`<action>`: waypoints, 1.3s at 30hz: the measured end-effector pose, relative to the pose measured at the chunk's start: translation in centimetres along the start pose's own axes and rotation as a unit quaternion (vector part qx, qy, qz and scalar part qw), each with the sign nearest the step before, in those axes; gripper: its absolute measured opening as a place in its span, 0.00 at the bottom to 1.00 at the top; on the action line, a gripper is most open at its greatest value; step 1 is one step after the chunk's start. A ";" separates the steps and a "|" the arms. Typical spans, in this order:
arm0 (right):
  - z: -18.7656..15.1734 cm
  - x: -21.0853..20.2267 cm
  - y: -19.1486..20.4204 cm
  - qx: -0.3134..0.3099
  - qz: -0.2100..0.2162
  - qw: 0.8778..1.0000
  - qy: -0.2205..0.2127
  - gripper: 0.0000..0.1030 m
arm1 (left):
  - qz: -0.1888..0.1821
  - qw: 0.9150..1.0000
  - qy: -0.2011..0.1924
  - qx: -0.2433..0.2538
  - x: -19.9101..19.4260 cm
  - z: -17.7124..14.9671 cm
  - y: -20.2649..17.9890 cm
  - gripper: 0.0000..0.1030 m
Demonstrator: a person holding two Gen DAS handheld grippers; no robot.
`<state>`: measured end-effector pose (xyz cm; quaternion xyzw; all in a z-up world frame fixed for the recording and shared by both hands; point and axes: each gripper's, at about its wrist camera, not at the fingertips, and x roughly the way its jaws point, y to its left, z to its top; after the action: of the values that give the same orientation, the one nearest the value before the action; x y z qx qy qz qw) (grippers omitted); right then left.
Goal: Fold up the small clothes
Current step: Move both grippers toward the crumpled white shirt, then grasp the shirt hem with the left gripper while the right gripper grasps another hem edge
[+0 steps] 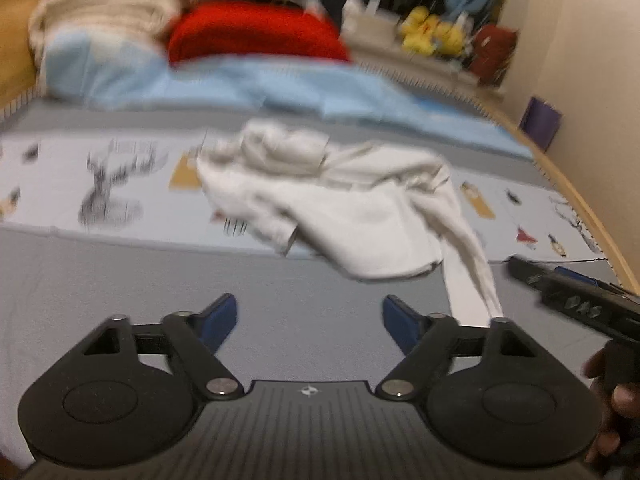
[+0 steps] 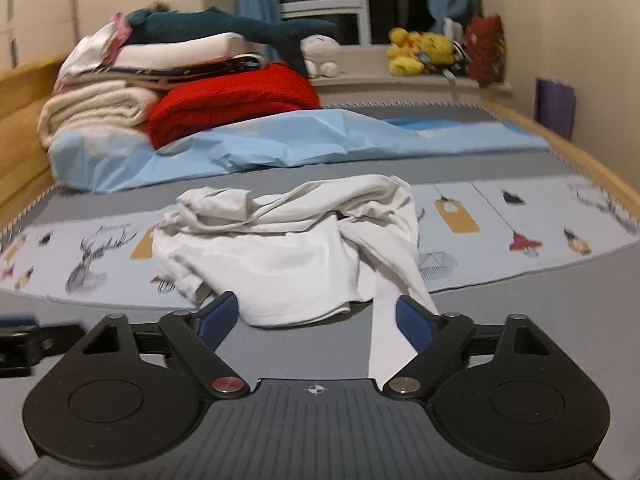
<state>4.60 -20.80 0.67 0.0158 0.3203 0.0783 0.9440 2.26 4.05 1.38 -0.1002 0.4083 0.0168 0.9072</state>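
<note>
A crumpled white garment (image 1: pixel 340 200) lies on the grey bed cover, over a printed strip. It also shows in the right wrist view (image 2: pixel 288 248). A long white strip of it (image 2: pixel 384 336) trails toward me. My left gripper (image 1: pixel 308 316) is open and empty, just short of the garment's near edge. My right gripper (image 2: pixel 316 316) is open; the trailing strip lies between its fingers, next to the right blue pad (image 2: pixel 412 320). The right gripper's body (image 1: pixel 576 300) shows at the right edge of the left wrist view.
A light blue sheet (image 2: pixel 304 140) lies behind the garment. Folded blankets, a red one (image 2: pixel 232 100) and a cream one (image 2: pixel 92 112), are stacked at the back left. Yellow plush toys (image 2: pixel 420 52) sit on the sill. A wooden bed rail (image 2: pixel 592 160) runs along the right.
</note>
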 end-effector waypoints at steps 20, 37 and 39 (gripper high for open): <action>1.6 19.6 -3.9 0.005 0.035 0.990 0.138 0.48 | -0.057 0.987 0.097 -0.115 21.0 8.3 10.3 0.23; 4.6 20.1 -6.1 0.072 0.056 0.993 0.070 0.04 | -0.060 0.989 0.062 -0.120 21.6 10.1 10.6 0.03; 5.7 18.0 -7.2 0.094 0.062 0.993 0.045 0.04 | -0.058 0.991 0.040 -0.110 18.8 10.6 11.5 0.03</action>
<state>23.11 -24.96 -6.23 0.1204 0.3669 0.1069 0.9162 21.31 16.46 -7.71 -0.2236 0.4338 0.0051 0.8728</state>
